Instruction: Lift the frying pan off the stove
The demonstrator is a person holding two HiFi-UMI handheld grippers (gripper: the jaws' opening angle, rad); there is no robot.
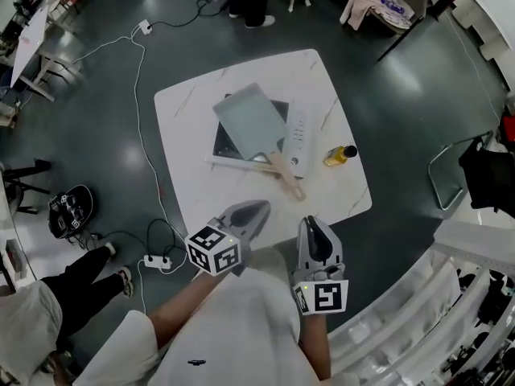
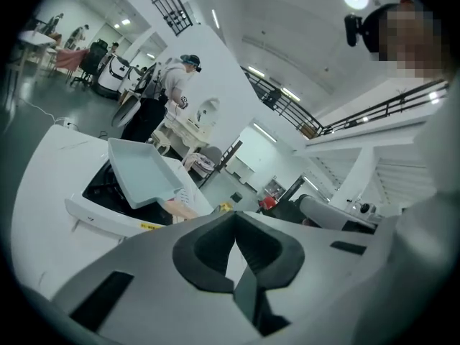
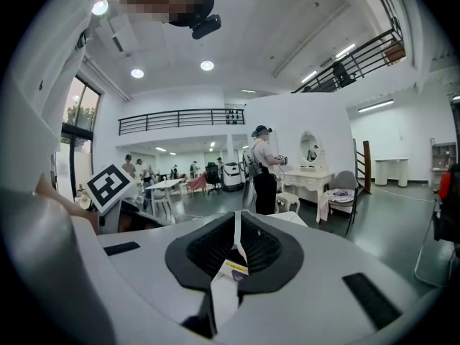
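At the near edge of the table, the left gripper (image 1: 257, 209) and the right gripper (image 1: 311, 222) are held side by side, both pointed toward the tabletop's middle. In each gripper view the jaws are seen pressed together with nothing between them, left gripper (image 2: 234, 221) and right gripper (image 3: 236, 225) alike; nothing is touched by either.

Ahead of them, well apart from both, the frying pan (image 1: 251, 121) is found: a square, pale grey-blue pan set tilted across the stove (image 1: 299, 131), a flat black cooktop with a white control strip. Its wooden handle (image 1: 286, 174) is pointed back toward the grippers, the end lying nearer the right one. In the left gripper view the frying pan (image 2: 140, 171) is seen ahead and to the left, on the stove (image 2: 104, 192).

A small yellow bottle (image 1: 340, 154) lies just right of the stove. The white, marble-veined table (image 1: 189, 175) is surrounded by a glossy dark grey floor (image 1: 402, 119), where a power strip (image 1: 157, 261) and cables are laid. A person (image 3: 262, 167) stands beyond the table.
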